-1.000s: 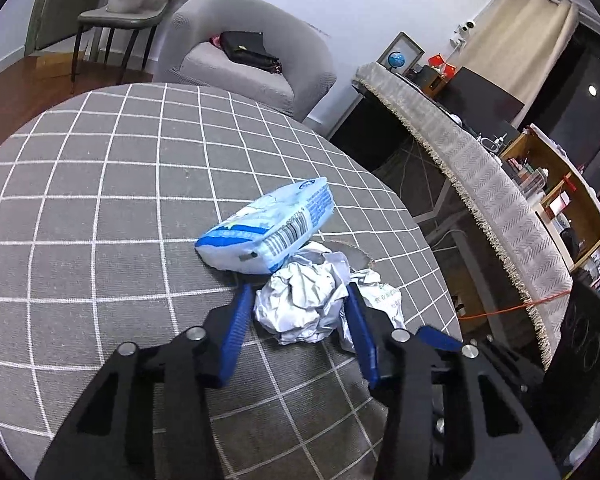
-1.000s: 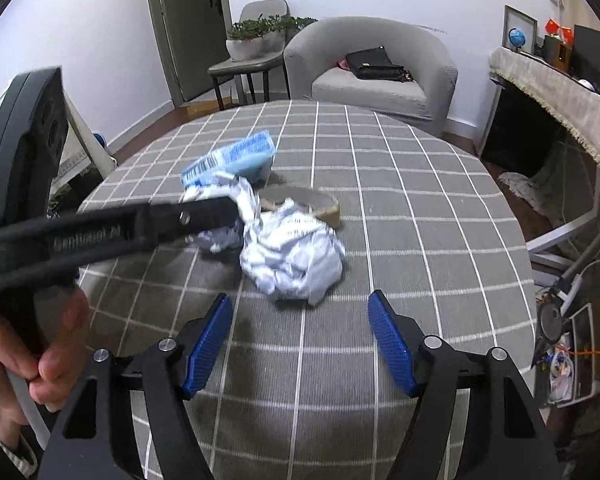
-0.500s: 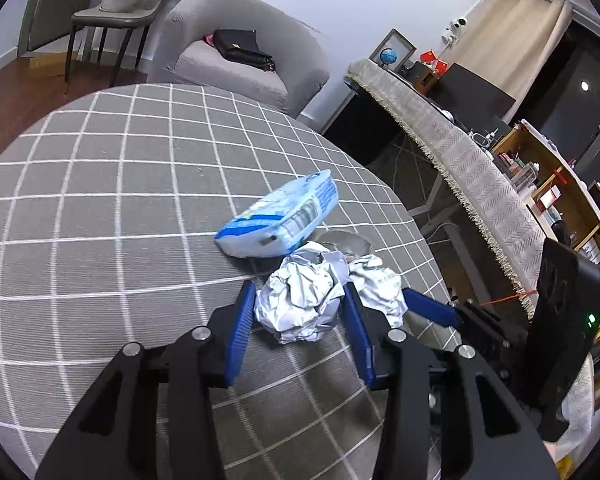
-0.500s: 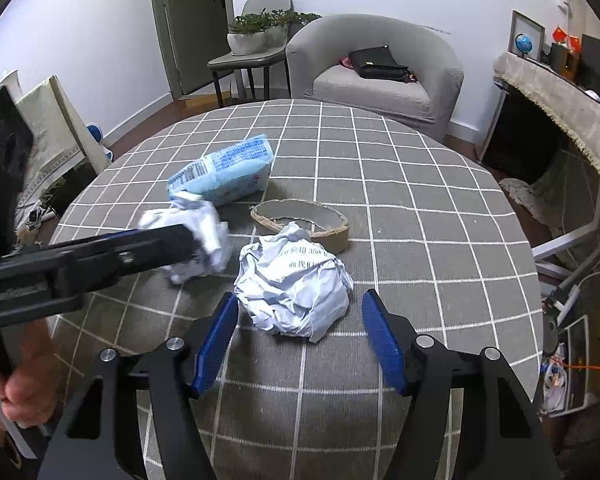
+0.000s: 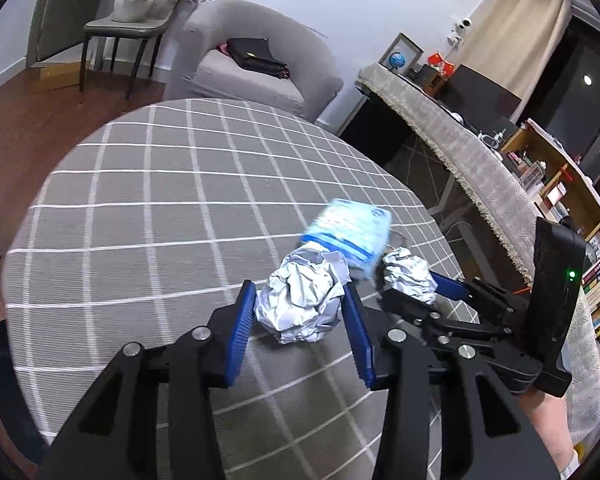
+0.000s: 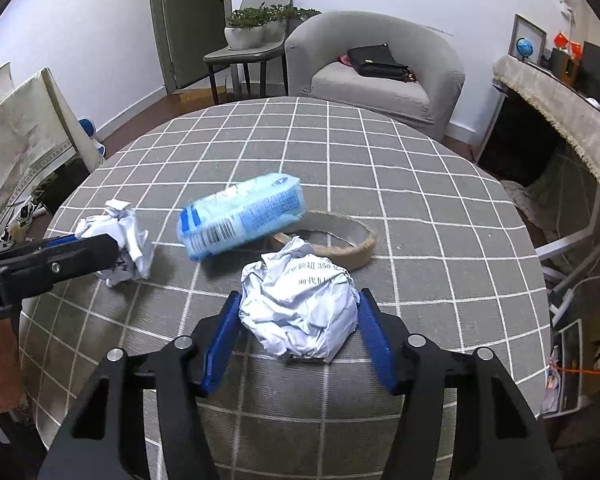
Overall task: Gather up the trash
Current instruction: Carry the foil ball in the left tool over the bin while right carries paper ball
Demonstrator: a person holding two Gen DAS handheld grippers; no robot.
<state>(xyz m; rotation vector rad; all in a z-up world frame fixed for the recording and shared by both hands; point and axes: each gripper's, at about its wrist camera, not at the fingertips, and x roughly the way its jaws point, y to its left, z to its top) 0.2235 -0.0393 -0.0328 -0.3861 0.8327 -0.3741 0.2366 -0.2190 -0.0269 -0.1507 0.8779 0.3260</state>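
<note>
On the grey checked tablecloth (image 6: 420, 200) my right gripper (image 6: 299, 298) has its jaws closing on a crumpled white paper ball (image 6: 300, 312), and the blue pads touch both its sides. The ball rests on the cloth. My left gripper (image 5: 300, 292) is shut on a second crumpled paper ball (image 5: 304, 304), which the right wrist view shows off to the left (image 6: 116, 244). A blue and white packet (image 6: 244, 216) lies between the two balls, blurred. A cardboard tape ring (image 6: 356, 248) sits just behind the right ball. In the left wrist view the right gripper (image 5: 412, 284) closes around its own ball (image 5: 408, 276).
A grey armchair (image 6: 380, 68) with a black bag stands beyond the round table. Beside it is a chair with a plant pot (image 6: 248, 36). A fringed sideboard (image 5: 480, 168) and shelves run along the right. A cloth-draped chair (image 6: 24, 140) stands at the left table edge.
The left gripper has carried its paper ball leftward, away from the pile. The right gripper has come forward around the other ball and narrowed its jaws. The blue packet has shifted.
</note>
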